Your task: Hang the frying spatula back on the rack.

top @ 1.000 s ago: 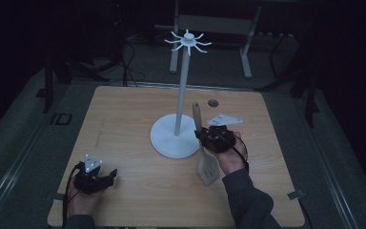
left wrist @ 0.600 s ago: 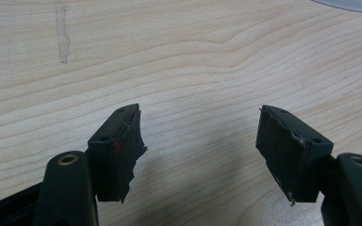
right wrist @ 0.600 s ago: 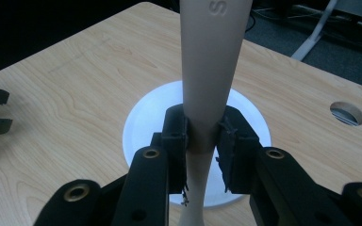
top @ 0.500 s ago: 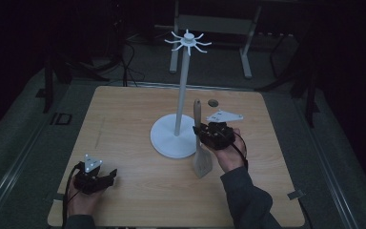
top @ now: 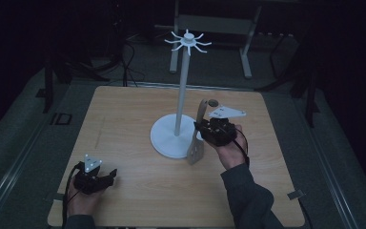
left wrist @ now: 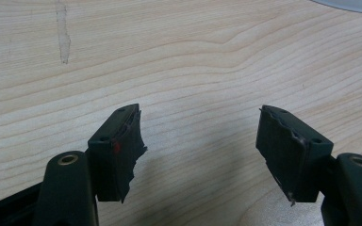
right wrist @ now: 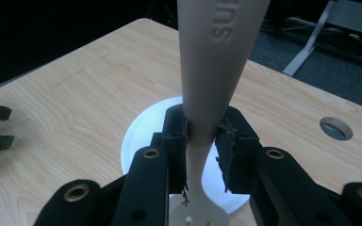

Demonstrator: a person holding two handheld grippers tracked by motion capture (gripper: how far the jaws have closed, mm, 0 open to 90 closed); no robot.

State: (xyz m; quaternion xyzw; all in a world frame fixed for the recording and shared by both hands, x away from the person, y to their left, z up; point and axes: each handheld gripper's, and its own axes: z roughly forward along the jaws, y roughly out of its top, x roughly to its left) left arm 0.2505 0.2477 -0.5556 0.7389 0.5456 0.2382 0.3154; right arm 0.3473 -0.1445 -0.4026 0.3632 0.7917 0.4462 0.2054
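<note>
A white hook stand rises from a round base in the middle of the wooden table. My right gripper is just right of the base, shut on the neck of a beige spatula. The spatula stands nearly upright, blade down beside the base and handle up. In the right gripper view the pads clamp the spatula's narrow neck, with the base behind. My left gripper rests near the front left of the table, open, with bare wood between its fingers.
A round hole sits in the table near its far right. The left gripper's jaws show at the left edge of the right gripper view. Dark floor, cables and a metal frame lie beyond the table's far edge.
The spatula's blade end has come up and in toward the stand's base, so it stands more upright. The left gripper has stayed put.
</note>
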